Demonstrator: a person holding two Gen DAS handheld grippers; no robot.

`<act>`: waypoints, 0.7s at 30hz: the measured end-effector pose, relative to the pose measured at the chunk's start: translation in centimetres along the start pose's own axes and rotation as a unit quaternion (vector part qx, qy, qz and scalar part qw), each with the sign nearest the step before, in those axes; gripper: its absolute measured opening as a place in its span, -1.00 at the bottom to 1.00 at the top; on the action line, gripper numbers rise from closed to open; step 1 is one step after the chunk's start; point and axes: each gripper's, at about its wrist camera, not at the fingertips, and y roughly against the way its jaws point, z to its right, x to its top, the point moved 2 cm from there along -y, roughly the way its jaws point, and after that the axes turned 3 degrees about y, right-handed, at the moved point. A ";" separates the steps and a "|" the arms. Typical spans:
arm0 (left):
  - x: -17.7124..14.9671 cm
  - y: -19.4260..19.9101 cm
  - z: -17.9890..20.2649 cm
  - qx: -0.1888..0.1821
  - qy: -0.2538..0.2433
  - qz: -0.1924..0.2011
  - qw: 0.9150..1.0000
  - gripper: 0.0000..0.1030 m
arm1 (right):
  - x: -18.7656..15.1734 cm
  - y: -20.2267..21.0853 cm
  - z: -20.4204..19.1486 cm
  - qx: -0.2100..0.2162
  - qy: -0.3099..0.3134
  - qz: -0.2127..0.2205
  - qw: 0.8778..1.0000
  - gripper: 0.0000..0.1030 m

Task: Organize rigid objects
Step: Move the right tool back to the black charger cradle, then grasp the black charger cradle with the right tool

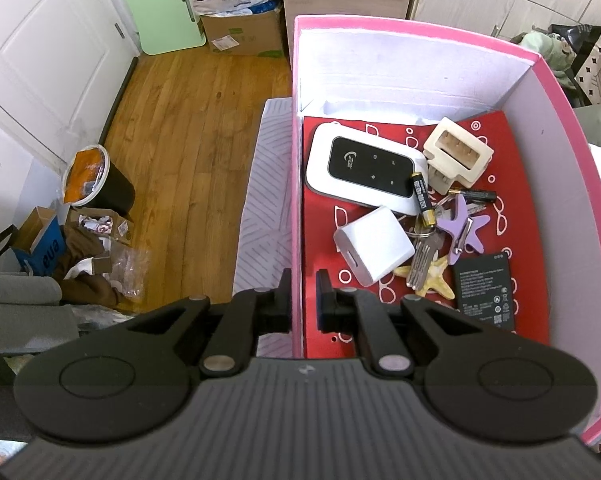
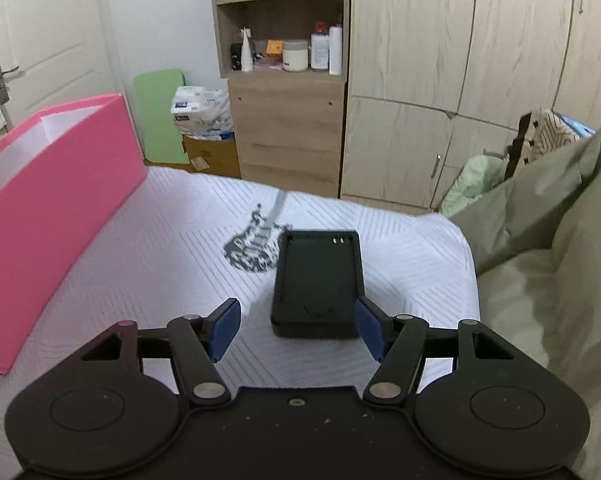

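Note:
My left gripper (image 1: 302, 300) is shut on the left wall of the pink box (image 1: 297, 184), one finger outside and one inside. In the box lie a white pocket router (image 1: 364, 168), a white charger cube (image 1: 374, 246), a cream plastic piece (image 1: 458, 154), batteries (image 1: 422, 200), keys (image 1: 422, 258), a purple starfish (image 1: 462, 226), a yellow starfish (image 1: 436, 278) and a flat black battery (image 1: 486, 290). My right gripper (image 2: 296, 326) is open, its blue pads on either side of the near end of a black battery charger cradle (image 2: 318, 280) lying on the white bedspread (image 2: 160, 248).
The pink box (image 2: 48, 216) stands to the left of my right gripper. An olive blanket (image 2: 552, 248) is heaped on the right. Wardrobes (image 2: 460, 80) and a shelf unit (image 2: 284, 80) stand beyond the bed. A bin (image 1: 100, 184) and clutter sit on the wooden floor at left.

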 end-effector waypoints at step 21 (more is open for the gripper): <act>-0.1 0.1 -0.1 0.001 0.011 0.009 1.000 -0.86 | 1.4 -5.3 1.1 -0.004 0.003 -0.017 1.000 0.29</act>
